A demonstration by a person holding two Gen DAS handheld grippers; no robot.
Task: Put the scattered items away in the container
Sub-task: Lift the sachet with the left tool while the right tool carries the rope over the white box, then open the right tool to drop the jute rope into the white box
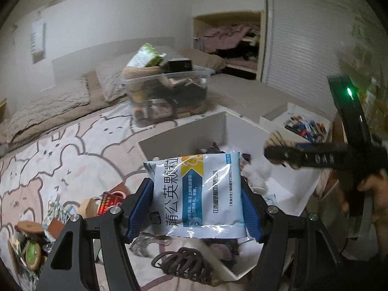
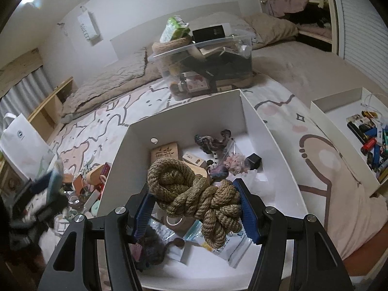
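The left tool (image 1: 197,201) is gripping a glossy white-and-blue sachet (image 1: 197,191) between its ribbed blue pads (image 1: 141,205), the flat foil packet (printed with Chinese characters) standing upright just above the near edge of the white box (image 1: 184,131). The right tool (image 2: 194,211) is clamping a thick, coarse bundle of knotted tan rope (image 2: 191,194), whose twisted strands are bulging above the pads (image 2: 249,214) and hanging over the inside of that same white box (image 2: 186,111). The box is sitting on a bed covered with a soft cartoon-bear sheet (image 2: 291,111), and small things are already lying on its smooth floor: a wooden block (image 2: 165,154), a dark fuzzy tuft (image 2: 151,246) and a plastic pouch (image 2: 230,249). More clutter (image 1: 31,237) is lying scattered on the sheet to the box's left. A clear plastic tub (image 2: 201,58), heaped full, is standing behind the box.
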